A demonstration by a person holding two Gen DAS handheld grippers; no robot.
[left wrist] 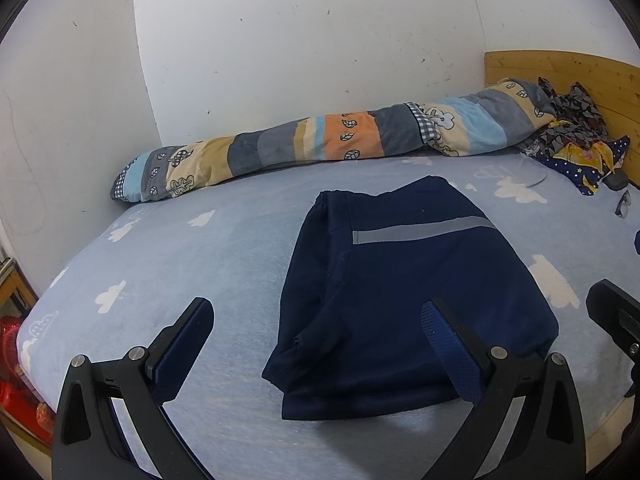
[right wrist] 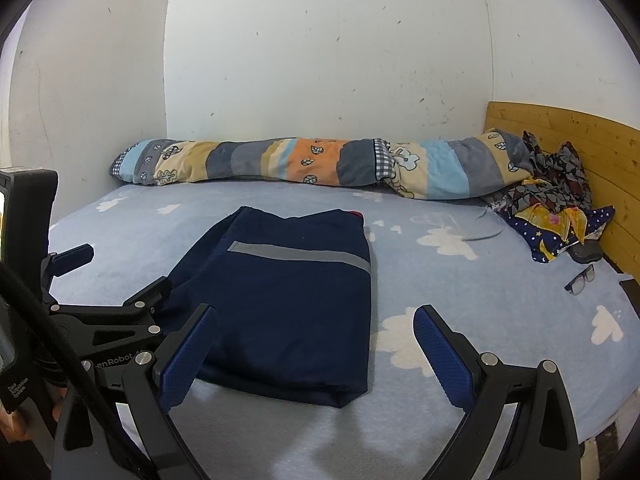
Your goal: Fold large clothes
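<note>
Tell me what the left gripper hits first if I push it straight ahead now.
Probably the folded navy garment: the left gripper, jaws open, points at its near left part above the bed sheet. Depth is unclear.

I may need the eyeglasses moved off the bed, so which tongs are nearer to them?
Right. The right tongs hover open at the folded navy garment's right edge, toward the eyeglasses; the left tongs hover open over its left side, farther away.

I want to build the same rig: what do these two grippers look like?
Both are matte black. The left gripper and right gripper each have two angled linkage arms with silver pivot bolts and flat fingers faced with blue dimpled pads. The right view shows white "Robot" lettering and a black cable on the left one.
</note>
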